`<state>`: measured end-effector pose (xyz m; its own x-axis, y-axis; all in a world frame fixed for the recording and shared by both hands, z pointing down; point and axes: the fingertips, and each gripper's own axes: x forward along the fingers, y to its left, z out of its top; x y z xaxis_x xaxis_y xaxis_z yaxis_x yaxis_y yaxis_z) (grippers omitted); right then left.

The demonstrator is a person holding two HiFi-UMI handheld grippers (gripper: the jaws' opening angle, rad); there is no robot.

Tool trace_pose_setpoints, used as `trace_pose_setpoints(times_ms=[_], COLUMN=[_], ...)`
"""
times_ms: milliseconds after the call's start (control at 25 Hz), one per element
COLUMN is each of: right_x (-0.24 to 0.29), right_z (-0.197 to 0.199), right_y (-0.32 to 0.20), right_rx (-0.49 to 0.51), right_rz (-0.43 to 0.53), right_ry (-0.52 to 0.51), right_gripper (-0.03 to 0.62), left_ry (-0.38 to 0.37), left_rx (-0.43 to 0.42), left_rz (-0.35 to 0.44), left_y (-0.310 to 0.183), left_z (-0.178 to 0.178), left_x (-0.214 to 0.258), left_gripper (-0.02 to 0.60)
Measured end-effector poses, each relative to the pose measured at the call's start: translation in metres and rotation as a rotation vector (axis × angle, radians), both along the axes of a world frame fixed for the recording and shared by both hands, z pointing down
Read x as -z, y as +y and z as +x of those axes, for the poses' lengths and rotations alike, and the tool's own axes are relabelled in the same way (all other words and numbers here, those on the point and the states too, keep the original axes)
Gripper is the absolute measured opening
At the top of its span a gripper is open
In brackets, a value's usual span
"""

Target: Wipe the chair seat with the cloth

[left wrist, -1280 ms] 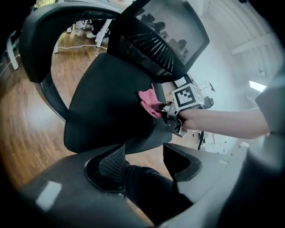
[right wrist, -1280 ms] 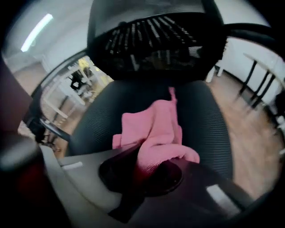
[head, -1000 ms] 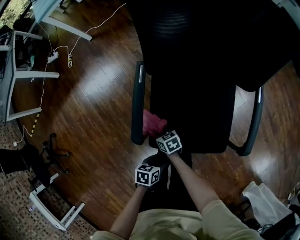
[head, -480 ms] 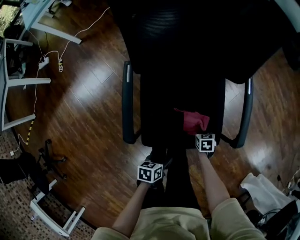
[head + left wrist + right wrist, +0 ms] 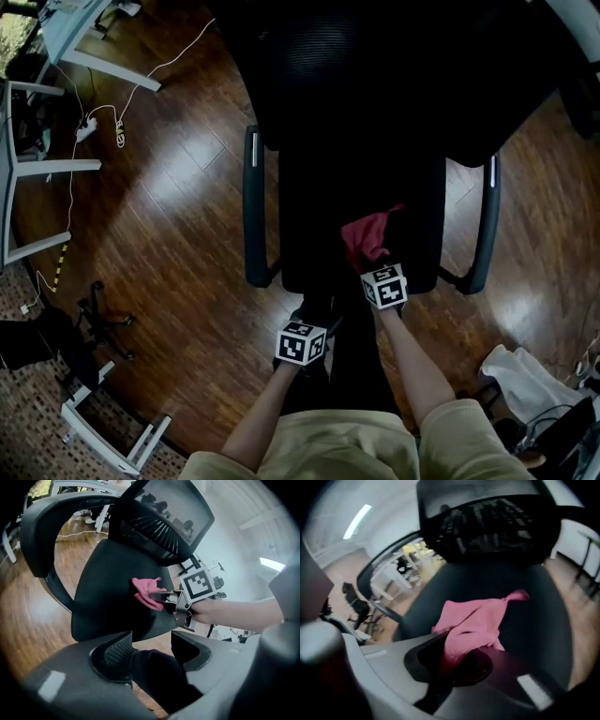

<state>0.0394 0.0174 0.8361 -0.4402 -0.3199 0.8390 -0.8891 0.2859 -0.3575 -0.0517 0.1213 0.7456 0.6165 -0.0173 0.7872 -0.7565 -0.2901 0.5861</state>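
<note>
Cloth (image 5: 366,236): pink, soft, rumpled. It lies on the front right part of the seat (image 5: 314,234), one corner drawn to a point toward the backrest. The near end is bunched and pinched between the closed jaws of the right gripper (image 5: 371,261); the right gripper view shows the fabric (image 5: 473,620) squeezed into the jaw throat (image 5: 454,660) and fanning out over the seat beyond.

Seat: black, fine weave, matte, rounded front edge, slightly dished (image 5: 108,597).

Backrest (image 5: 375,66): black open mesh with horizontal ribbing, light showing through it in the left gripper view.

Armrests (image 5: 251,206): dark, smooth, long curved loops, one on each side of the seat.

Left gripper (image 5: 312,317): low, off the seat's front edge, well apart from the cloth. Its jaws (image 5: 150,653) stand apart and are closing. A dark rounded mass shows in the gap; I cannot tell what it is, nor whether the pads touch it.

Floor (image 5: 178,216): reddish-brown wood planks, glossy, with pale patches of glare.

Upper left: a thin white cable (image 5: 169,61) loops across the boards near white desk legs (image 5: 47,169).

Lower left: a speckled rug (image 5: 28,412) meets the wood.

Lower right: a crumpled white sheet (image 5: 525,394).
</note>
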Motion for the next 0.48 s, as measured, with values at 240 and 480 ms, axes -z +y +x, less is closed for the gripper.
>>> trace_pose_setpoints(times_ms=[240, 480], right_x=[0.015, -0.023], right_z=[-0.198, -0.151], right_y=[-0.003, -0.005], right_rx=[0.308, 0.305], right_rz=[-0.067, -0.021], right_ry=[-0.373, -0.138], right_gripper=[0.017, 0.015], left_ry=[-0.026, -0.060], left_rx=[0.061, 0.088], left_rz=[0.022, 0.018], left_y=[-0.009, -0.007], left_z=[-0.030, -0.051], left_x=[0.017, 0.008], left_gripper=[0.249, 0.249])
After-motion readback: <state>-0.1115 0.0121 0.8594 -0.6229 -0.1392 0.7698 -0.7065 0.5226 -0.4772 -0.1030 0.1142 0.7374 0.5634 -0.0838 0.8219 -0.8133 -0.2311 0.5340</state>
